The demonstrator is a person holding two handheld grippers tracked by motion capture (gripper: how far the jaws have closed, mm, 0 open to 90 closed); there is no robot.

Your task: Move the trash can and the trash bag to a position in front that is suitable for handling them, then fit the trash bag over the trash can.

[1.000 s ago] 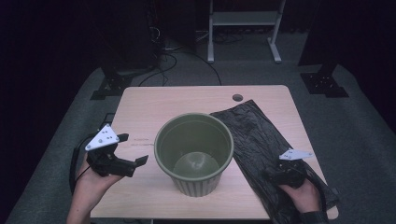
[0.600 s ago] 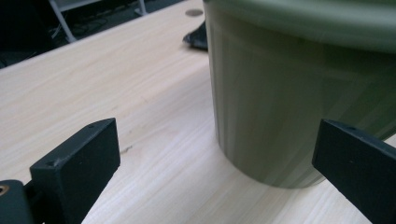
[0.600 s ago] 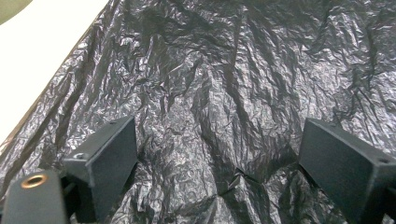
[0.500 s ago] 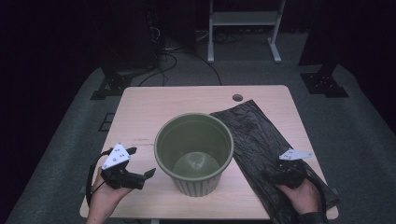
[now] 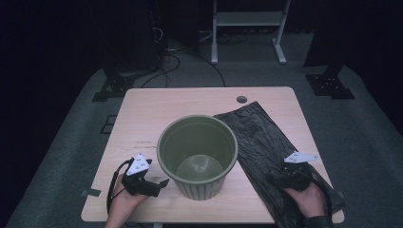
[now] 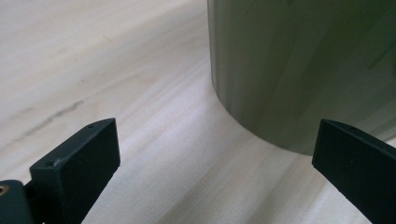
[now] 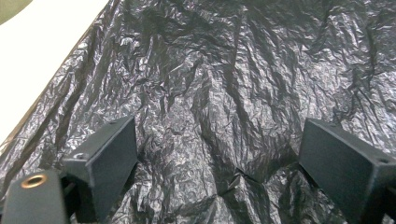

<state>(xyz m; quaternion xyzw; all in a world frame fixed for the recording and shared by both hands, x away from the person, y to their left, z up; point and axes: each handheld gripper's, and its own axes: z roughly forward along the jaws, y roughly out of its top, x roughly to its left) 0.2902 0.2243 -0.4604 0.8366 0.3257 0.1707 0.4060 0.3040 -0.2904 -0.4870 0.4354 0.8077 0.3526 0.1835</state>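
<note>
Bag point(image 5: 266, 142) of thin black plastic lies flat and crinkled on the table point(image 5: 166, 109), right of the green bin point(image 5: 197, 156). It looks light, limp and slippery; best pinched at a raised wrinkle or edge. Right gripper point(image 7: 219, 154) hovers spread over it, left gripper point(image 6: 215, 154) spread beside the bin. No readable writing.

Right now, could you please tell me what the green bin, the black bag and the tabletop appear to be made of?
The green bin looks like moulded plastic with a dull olive finish; its wall is smooth with faint vertical ribs. The black bag appears to be thin plastic film, glossy and finely crinkled, lying flat. The tabletop shows pale wood grain with a matte surface; solid wood or laminate, I cannot tell.
</note>
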